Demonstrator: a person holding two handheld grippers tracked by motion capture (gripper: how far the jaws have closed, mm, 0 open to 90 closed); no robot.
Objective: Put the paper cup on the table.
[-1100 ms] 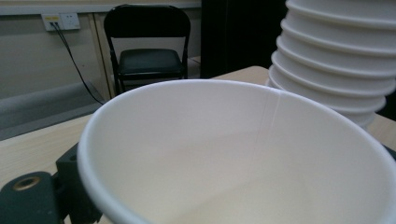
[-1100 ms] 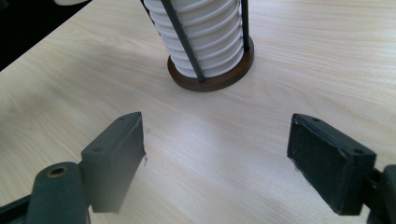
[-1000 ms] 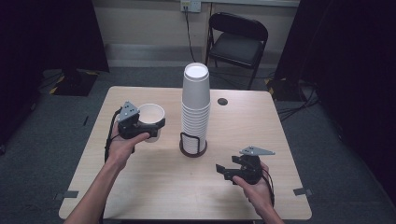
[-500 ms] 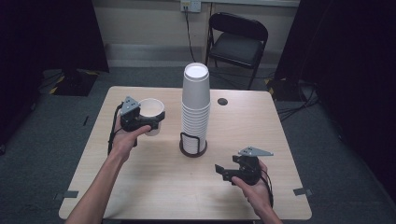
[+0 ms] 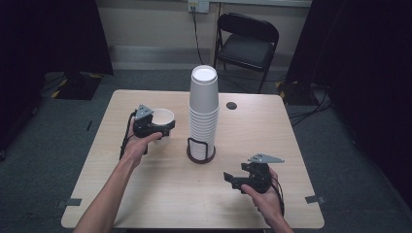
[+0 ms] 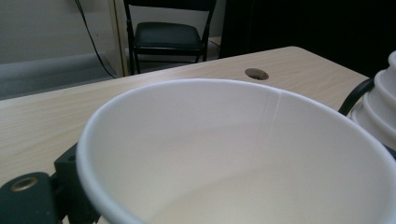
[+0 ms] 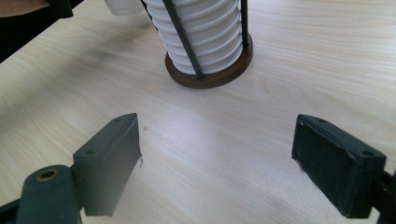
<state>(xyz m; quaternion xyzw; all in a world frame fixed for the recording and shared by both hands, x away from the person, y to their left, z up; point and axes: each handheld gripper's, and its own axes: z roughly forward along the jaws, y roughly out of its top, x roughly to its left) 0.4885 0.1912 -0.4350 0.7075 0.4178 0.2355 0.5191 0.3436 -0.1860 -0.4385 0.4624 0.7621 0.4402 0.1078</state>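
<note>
A white paper cup (image 5: 162,118) stands upright with its mouth up, held at its side by my left gripper (image 5: 165,130), which is shut on it, left of the cup stack. In the left gripper view the cup's open mouth (image 6: 224,158) fills the foreground and one black finger (image 6: 32,196) shows beside its rim. A tall stack of white cups (image 5: 204,107) sits upside down in a dark wire holder with a round brown base (image 5: 200,154) at the table's middle. My right gripper (image 5: 232,179) hovers near the front right, open, with bare table between its jaws (image 7: 217,163), facing the stack (image 7: 205,32).
The wooden table (image 5: 272,145) has a round cable hole (image 5: 231,105) behind the stack. A black folding chair (image 5: 248,46) stands beyond the far edge. Dark curtains flank both sides, and grey carpet surrounds the table.
My left hand has carried the cup a little to the right, toward the stack, and lower. The right gripper has kept still.
</note>
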